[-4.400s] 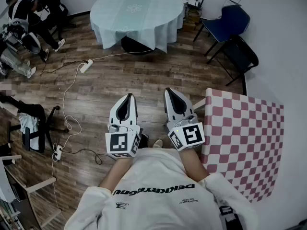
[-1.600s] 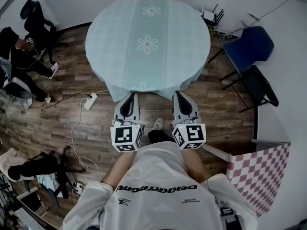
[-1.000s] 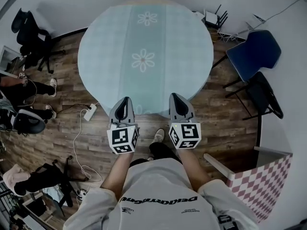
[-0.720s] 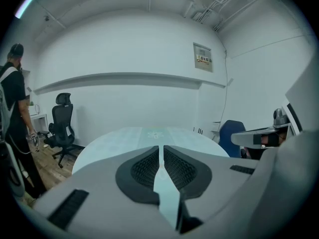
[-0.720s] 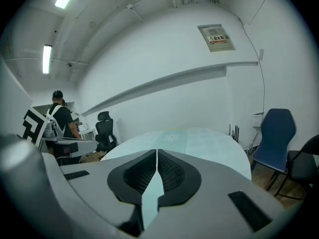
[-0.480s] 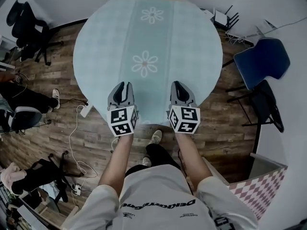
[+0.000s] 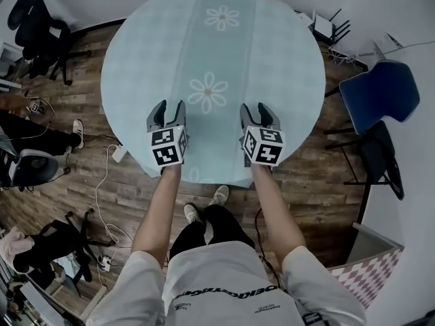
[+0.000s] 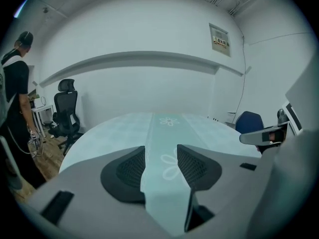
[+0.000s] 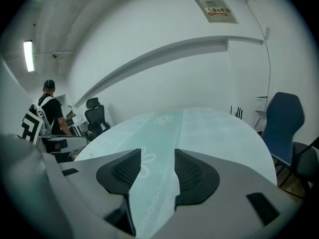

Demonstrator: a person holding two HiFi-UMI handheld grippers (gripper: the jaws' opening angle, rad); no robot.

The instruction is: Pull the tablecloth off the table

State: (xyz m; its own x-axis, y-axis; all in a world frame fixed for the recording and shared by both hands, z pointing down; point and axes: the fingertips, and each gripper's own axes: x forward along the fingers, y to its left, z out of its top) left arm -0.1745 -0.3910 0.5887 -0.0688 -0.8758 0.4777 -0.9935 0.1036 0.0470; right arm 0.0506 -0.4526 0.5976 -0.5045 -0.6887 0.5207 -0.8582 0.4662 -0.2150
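A pale teal tablecloth (image 7: 272, 53) with a darker middle stripe and white flowers covers the round table and hangs over its near edge. My left gripper (image 7: 167, 111) hovers low over the near part of the cloth, just left of the stripe's nearest flower. Level with it on the other side of the stripe is my right gripper (image 7: 258, 111). Both sets of jaws have just been opening and stand apart with nothing between them. The left gripper (image 8: 160, 164) and the right gripper (image 9: 157, 168) each look across the tablecloth (image 8: 119, 128) (image 9: 219, 128) toward the far wall.
A blue chair (image 7: 378, 92) and a black chair (image 7: 382, 160) stand right of the table. Black office chairs (image 7: 30, 26) are at the far left. A power strip (image 7: 115, 153) and cables lie on the wooden floor. A person (image 8: 15, 108) stands at the left.
The person has stepped up to the table. Both grippers moved forward and down, from the cloth's near edge to over its top. Their jaws went from shut to open.
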